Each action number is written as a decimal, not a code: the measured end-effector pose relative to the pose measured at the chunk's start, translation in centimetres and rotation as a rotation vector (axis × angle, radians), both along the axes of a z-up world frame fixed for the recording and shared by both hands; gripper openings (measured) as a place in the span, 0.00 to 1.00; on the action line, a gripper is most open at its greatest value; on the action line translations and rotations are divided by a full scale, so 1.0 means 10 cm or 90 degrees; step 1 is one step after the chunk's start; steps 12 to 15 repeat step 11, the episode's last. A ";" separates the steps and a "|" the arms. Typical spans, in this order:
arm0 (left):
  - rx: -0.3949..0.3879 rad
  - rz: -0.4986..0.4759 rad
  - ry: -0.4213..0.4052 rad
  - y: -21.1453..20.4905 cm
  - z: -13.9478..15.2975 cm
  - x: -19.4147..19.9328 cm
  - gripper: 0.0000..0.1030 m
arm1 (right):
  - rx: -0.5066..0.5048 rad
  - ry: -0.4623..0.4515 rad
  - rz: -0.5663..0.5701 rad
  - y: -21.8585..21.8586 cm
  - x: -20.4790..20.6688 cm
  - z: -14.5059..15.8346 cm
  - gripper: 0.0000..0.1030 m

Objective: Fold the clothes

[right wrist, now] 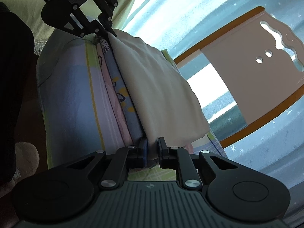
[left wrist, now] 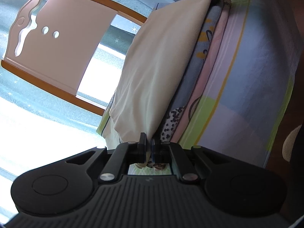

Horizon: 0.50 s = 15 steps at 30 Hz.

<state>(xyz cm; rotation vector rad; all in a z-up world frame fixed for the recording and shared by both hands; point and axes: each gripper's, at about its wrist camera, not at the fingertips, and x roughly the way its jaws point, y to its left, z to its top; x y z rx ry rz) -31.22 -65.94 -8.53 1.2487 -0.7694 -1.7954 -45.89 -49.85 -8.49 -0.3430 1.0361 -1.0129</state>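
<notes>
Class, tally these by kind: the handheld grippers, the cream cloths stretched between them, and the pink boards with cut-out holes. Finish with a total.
grippers: 2 (left gripper, right gripper)
cream cloth: 1
pink board: 1
total: 4

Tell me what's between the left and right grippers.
The folded cloth fills the whole stretch from the right gripper to the left gripper, a cream layer beside printed layers. Both wrist views show it.

folded garment point(left wrist: 152, 79) on bedsheet point(left wrist: 256, 87), headboard point(left wrist: 62, 43) behind
</notes>
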 end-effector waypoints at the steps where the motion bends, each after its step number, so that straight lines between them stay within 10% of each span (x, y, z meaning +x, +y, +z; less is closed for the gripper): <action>1: -0.003 0.000 -0.002 0.01 0.00 0.00 0.04 | -0.001 0.003 0.000 -0.01 0.01 0.00 0.15; 15: -0.020 0.005 0.019 -0.01 0.04 0.04 0.03 | -0.004 -0.005 0.001 -0.02 0.00 0.05 0.06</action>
